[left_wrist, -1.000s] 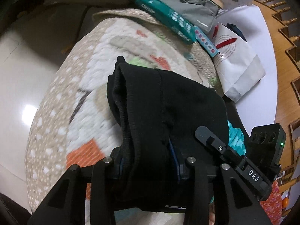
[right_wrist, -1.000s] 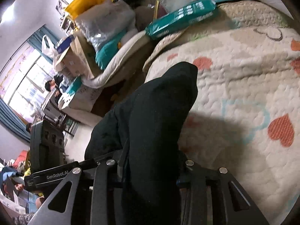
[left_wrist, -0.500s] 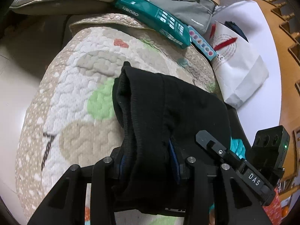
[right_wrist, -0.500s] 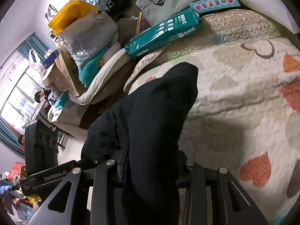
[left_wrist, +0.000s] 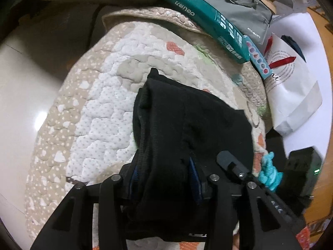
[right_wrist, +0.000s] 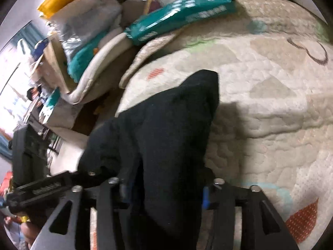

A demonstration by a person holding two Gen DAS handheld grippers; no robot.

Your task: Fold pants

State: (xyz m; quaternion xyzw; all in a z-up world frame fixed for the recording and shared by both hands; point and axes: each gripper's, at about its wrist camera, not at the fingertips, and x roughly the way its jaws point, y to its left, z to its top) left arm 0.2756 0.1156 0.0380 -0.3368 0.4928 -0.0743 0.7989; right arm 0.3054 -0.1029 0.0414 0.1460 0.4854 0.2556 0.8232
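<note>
this was a lived-in home, a cluttered bedroom or living room. a quilted bedspread (left_wrist: 100, 112) printed with hearts and pastel shapes covered a bed or sofa. along its far edge lay a teal pack of paper (left_wrist: 210, 20), a grey laptop bag (left_wrist: 239, 6) and a white paper shopping bag (left_wrist: 291, 91). a pale cushion (right_wrist: 100, 62), cardboard boxes and plastic bags (right_wrist: 83, 18) were heaped beside a curtained window (right_wrist: 12, 66), above a glossy tiled floor (left_wrist: 25, 104).
</note>
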